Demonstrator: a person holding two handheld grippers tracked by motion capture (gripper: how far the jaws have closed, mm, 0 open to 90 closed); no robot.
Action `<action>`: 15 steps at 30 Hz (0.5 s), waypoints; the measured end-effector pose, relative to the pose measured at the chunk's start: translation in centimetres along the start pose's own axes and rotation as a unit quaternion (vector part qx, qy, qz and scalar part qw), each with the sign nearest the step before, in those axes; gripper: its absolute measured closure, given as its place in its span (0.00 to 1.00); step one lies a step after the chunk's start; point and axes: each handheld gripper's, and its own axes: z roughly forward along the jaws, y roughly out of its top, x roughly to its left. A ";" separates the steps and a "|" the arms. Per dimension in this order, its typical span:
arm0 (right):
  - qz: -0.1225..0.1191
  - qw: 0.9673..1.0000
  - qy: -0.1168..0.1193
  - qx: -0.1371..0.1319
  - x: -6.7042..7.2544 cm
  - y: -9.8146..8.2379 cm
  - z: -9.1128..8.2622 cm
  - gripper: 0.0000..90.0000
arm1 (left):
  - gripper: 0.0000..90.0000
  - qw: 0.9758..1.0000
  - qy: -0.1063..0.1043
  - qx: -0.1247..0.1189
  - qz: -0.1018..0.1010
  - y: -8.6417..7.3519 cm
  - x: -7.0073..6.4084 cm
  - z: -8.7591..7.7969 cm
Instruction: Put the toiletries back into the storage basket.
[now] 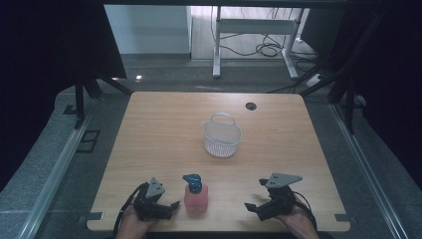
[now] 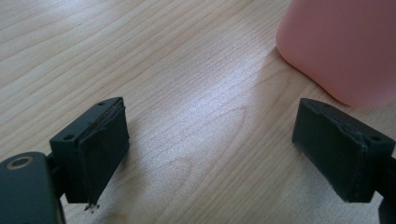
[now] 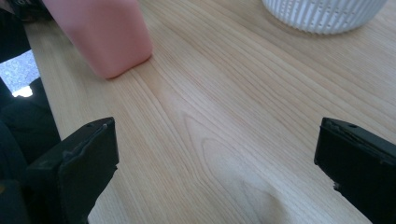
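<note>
A pink pump bottle (image 1: 196, 197) with a blue pump head stands upright near the table's front edge, between my two grippers. My left gripper (image 1: 168, 208) rests open just left of it; in the left gripper view the bottle's pink base (image 2: 343, 46) stands beyond the right jaw, outside the gap. My right gripper (image 1: 255, 196) is open on the table to the bottle's right, well apart from it; the right gripper view has the bottle (image 3: 105, 32) at upper left. A white mesh basket (image 1: 222, 135) with a handle stands mid-table, also at the top right of the right gripper view (image 3: 322, 14).
The wooden table (image 1: 164, 129) has a small dark grommet hole (image 1: 250, 105) near its far edge. Beyond the table are a metal desk frame (image 1: 256, 40) and cables on the floor. Dark curtains hang on both sides.
</note>
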 end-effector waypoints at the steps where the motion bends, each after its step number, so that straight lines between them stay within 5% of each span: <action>1: 0.000 1.000 0.002 0.000 0.1 0.1 0.0 0.00 | 0.12 1.000 0.000 0.000 0.000 0.0 0.0 0.0; 15: -0.005 1.000 0.020 -0.007 0.7 1.7 0.3 0.02 | 0.12 1.000 0.000 0.000 0.000 0.0 0.0 0.0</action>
